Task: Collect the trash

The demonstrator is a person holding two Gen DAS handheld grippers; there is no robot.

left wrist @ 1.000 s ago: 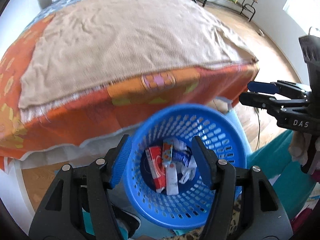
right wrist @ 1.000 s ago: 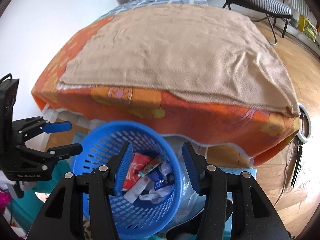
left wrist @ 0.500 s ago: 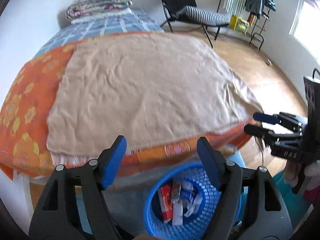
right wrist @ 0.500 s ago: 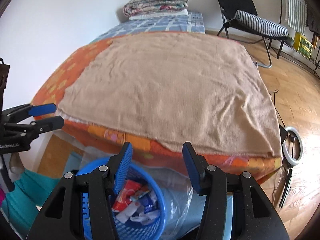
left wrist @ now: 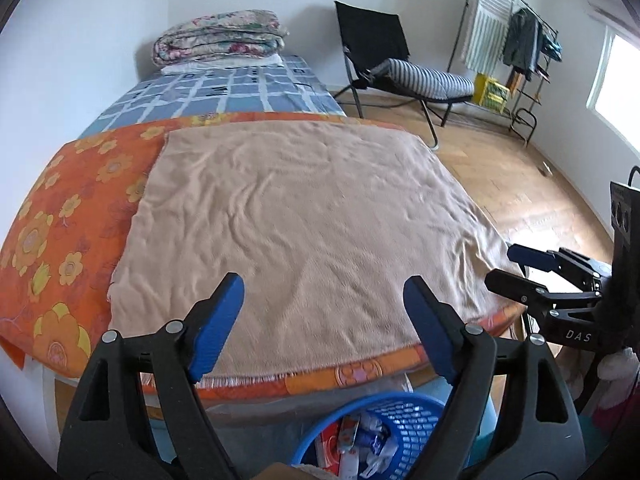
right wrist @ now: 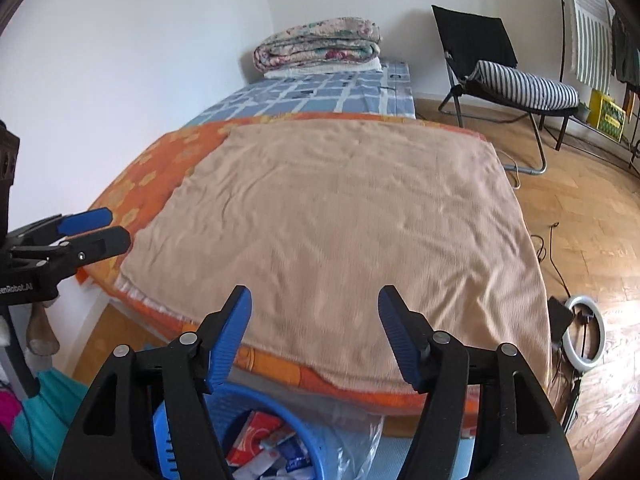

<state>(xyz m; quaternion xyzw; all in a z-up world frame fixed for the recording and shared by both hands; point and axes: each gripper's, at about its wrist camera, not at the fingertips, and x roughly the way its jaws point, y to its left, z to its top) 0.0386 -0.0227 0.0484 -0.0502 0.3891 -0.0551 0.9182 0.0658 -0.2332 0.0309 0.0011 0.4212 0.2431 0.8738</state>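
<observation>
A blue perforated basket (left wrist: 408, 420) (right wrist: 184, 440) stands on the floor at the foot of the bed, holding wrappers and cartons (left wrist: 352, 440) (right wrist: 260, 444). My left gripper (left wrist: 324, 300) hangs above and behind it, over the beige blanket (left wrist: 288, 224). Its jaws are opening and nothing is between them. My right gripper (right wrist: 316, 312) is likewise raised over the blanket (right wrist: 340, 216), jaws opening and empty. Each gripper shows at the edge of the other's view: the right gripper (left wrist: 508, 268) and the left gripper (right wrist: 104, 226).
An orange flowered cover (left wrist: 60, 232) and blue checked sheet (left wrist: 224, 92) lie on the bed, with folded quilts (left wrist: 220, 40) at its head. A black chair (left wrist: 400, 68), a clothes rack (left wrist: 512, 40) and a ring light (right wrist: 584, 332) stand on the wood floor.
Both grippers have risen away from the basket and tilted up, so the bed and room now fill the views. Both pairs of jaws have spread wider.
</observation>
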